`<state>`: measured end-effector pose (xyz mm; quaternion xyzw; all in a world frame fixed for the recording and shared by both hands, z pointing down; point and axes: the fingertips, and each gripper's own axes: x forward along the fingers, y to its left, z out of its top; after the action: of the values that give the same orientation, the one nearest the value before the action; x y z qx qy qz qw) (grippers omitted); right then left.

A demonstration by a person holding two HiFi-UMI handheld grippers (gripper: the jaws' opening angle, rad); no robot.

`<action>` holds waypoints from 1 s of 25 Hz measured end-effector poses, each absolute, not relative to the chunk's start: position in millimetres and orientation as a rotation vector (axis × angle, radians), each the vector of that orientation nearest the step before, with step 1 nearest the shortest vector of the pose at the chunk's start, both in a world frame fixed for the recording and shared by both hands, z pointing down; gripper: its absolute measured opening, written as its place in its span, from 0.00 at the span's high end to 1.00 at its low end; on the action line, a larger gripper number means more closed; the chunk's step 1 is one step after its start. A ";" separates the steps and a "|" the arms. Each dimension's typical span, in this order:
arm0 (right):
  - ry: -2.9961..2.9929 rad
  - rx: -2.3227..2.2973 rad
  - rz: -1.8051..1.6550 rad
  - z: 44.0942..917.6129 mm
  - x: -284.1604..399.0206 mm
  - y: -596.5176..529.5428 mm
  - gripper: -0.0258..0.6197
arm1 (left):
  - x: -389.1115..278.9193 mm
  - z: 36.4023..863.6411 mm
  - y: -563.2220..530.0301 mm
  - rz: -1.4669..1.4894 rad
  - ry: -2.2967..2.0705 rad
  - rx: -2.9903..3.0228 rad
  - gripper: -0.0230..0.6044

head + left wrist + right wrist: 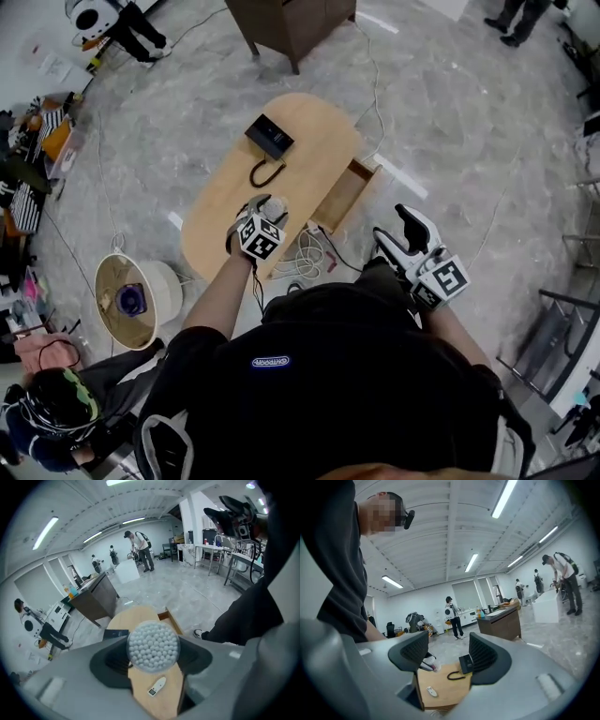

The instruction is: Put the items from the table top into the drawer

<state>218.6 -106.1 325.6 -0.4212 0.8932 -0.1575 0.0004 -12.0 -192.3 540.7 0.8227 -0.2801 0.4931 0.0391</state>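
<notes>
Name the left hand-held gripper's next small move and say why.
Probably swing right, toward the open drawer: the left hand-held gripper is shut on the round swab tub above the table, so the tub looks ready to go in.

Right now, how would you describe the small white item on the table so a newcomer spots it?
Find the oval wooden table with the open drawer in its side. At the end nearer the person lies the white device, a slim oblong with a small dark window. Its neighbour, the black box with a looped cable, sits at the far end.
</notes>
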 end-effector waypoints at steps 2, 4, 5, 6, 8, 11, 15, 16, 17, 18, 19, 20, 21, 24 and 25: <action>2.757 -1.371 -0.505 333.1 246.2 -107.0 0.52 | 21.3 536.8 -195.3 1.523 -0.806 2.562 0.53; 2.730 -1.424 -0.539 350.2 268.1 -103.0 0.52 | 52.5 539.2 -195.1 1.520 -0.752 2.592 0.53; 2.722 -1.447 -0.559 360.6 277.0 -100.7 0.52 | 66.9 542.3 -195.0 1.519 -0.726 2.605 0.53; 2.714 -1.464 -0.582 371.1 284.4 -98.7 0.52 | 80.1 545.8 -195.2 1.520 -0.701 2.616 0.53; 2.695 -1.490 -0.642 392.8 295.8 -94.1 0.52 | 102.3 554.6 -195.3 1.530 -0.658 2.628 0.53; 2.691 -1.550 -0.738 430.4 310.8 -83.3 0.51 | 129.2 575.5 -193.1 1.554 -0.592 2.622 0.53; 2.641 -1.588 -0.835 462.9 326.8 -71.5 0.51 | 157.4 613.5 -191.9 1.590 -0.535 2.609 0.53; 2.626 -1.591 -0.843 466.8 330.5 -69.4 0.51 | 162.8 624.6 -192.8 1.600 -0.530 2.602 0.53; 2.611 -1.597 -0.847 470.5 334.7 -66.6 0.51 | 167.6 636.3 -193.7 1.611 -0.526 2.592 0.53; 2.598 -1.605 -0.849 474.6 339.5 -63.3 0.51 | 171.8 648.2 -194.6 1.624 -0.525 2.582 0.53; 2.587 -1.615 -0.847 478.2 344.8 -60.1 0.51 | 175.5 660.2 -195.6 1.635 -0.526 2.571 0.53; 2.578 -1.627 -0.844 480.2 350.3 -57.5 0.51 | 178.3 672.2 -196.5 1.648 -0.530 2.558 0.53; 2.570 -1.638 -0.844 481.3 355.9 -55.1 0.51 | 180.4 684.5 -197.1 1.660 -0.536 2.544 0.53; 2.522 -1.684 -0.848 482.9 375.0 -52.0 0.51 | 182.3 724.1 -200.4 1.694 -0.565 2.493 0.53; 2.503 -1.703 -0.860 486.1 381.7 -50.2 0.51 | 181.8 738.0 -202.8 1.703 -0.578 2.474 0.53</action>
<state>381.7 -50.2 486.1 -0.5412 0.7953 -0.2731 -0.0029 181.8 -202.8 738.0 0.8081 -0.1889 0.5564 0.0415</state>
